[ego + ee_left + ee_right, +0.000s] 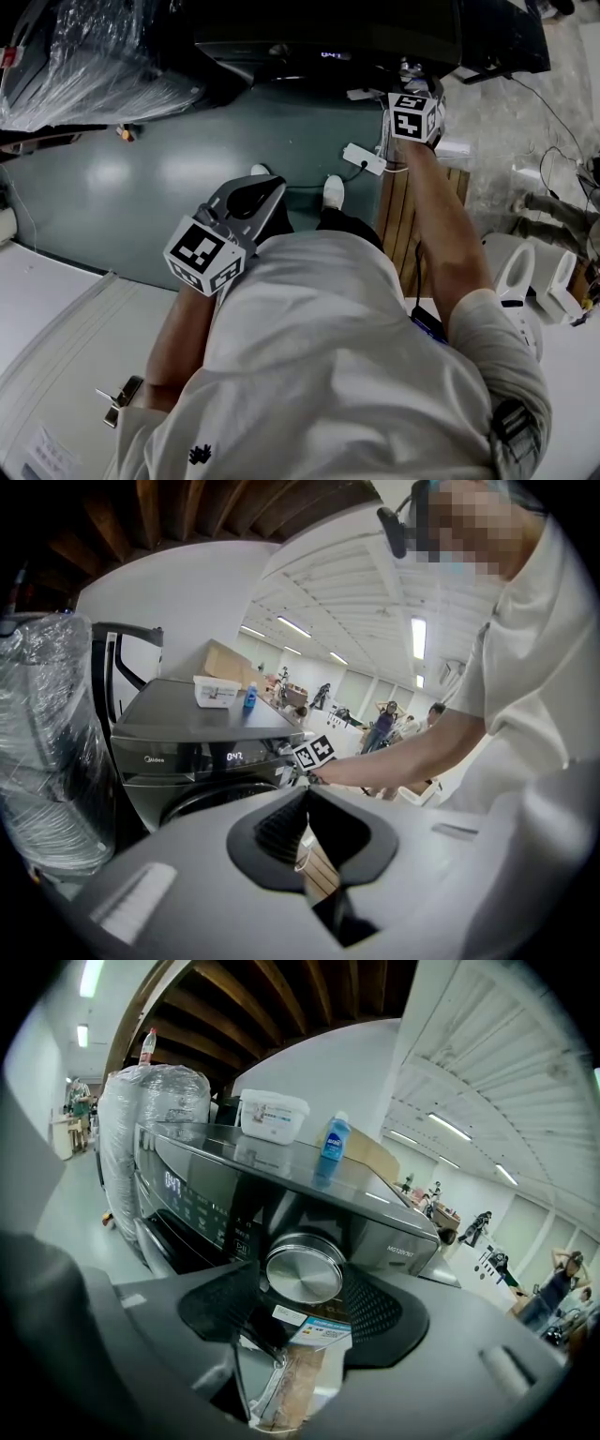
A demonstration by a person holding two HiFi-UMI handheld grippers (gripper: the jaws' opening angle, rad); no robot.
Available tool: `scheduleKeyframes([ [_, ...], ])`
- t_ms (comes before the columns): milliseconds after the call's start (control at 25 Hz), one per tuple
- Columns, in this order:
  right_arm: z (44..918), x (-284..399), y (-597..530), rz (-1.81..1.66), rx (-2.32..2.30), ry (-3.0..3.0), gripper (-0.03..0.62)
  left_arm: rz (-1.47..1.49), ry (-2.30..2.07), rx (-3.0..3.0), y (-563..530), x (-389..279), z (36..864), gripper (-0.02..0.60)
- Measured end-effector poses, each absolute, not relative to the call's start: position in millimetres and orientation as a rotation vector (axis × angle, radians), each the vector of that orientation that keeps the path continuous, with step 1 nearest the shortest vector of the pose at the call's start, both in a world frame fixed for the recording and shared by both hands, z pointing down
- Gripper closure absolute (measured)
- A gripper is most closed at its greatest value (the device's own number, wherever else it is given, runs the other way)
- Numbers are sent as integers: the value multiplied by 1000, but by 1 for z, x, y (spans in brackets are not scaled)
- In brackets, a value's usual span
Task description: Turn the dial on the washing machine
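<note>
**Right tongs gripping the washing machine dial, left tongs empty**

The right tongs are closed round the round silver dial, with a dark ribbed pad against its rim on each side. The dial sits at the right end of the control panel on the front of a dark grey washing machine. Further left on that panel, a lit display shows white digits. On top of the machine stand a white tub and, beside it, a small blue bottle. To the machine's left is a bulky thing wrapped in clear plastic.

From the head view, the person's right arm reaches straight out to the machine. The left tongs are held back near the person's body, well apart from the machine. Their pads are drawn nearly together, with only a thin gap and nothing between them. Below lie a green floor, a white power strip and a wooden pallet.
</note>
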State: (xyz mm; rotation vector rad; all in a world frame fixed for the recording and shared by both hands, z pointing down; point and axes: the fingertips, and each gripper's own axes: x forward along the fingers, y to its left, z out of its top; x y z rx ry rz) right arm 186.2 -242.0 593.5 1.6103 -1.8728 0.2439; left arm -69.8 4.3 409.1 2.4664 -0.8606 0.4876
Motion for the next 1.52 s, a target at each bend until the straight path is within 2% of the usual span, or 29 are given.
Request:
scheduleKeyframes([
  [280,584,190,-243,309,1677,-1869,338,487,-877,2456,3,-74,409,525],
  [840,584,198,-243,698,1811,-2061,336,493,-846,2476,-1,-64,407,525],
  [1320,583,184,-237,230,1587,-1955,335,491,-841,2474,1,-63,407,525],
  [1520,589,182,-242,144,1573,-1887,335,489,-842,2480,1,-65,404,525],
])
